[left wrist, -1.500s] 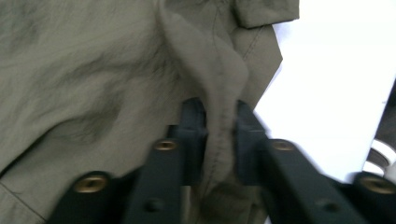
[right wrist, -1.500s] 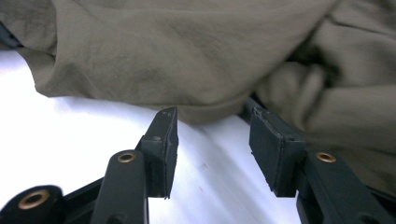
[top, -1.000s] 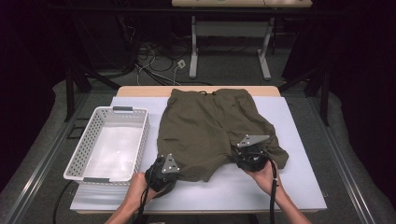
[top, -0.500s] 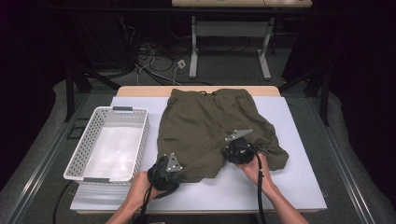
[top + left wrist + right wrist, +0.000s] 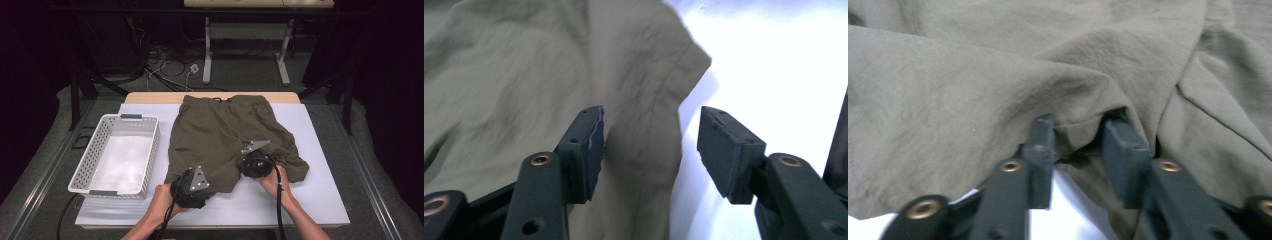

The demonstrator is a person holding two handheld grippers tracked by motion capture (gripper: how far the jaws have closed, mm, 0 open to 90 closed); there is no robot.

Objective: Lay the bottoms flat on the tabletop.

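Olive green shorts (image 5: 225, 135) lie spread on the white mat, waistband at the far side. My left gripper (image 5: 192, 182) sits at the near left hem. Its jaws (image 5: 650, 142) have just been opening and stand wide apart; the cloth's edge (image 5: 639, 75) lies between and beyond them, untouched by the pads. My right gripper (image 5: 252, 162) rests at the near middle of the shorts, by the bunched right leg. Its jaws (image 5: 1078, 135) have also just been opening. A fold of cloth (image 5: 1083, 95) drapes over the tips and into the narrow gap, and the pads are not pinching it.
A white perforated basket (image 5: 152, 150) stands on the mat left of the shorts. The white mat (image 5: 310, 190) has bare room at the near right. Table legs and cables are on the floor beyond the far edge.
My right gripper has moved left, from the right leg toward the middle of the shorts. My left gripper has slid a little to the right along the near hem.
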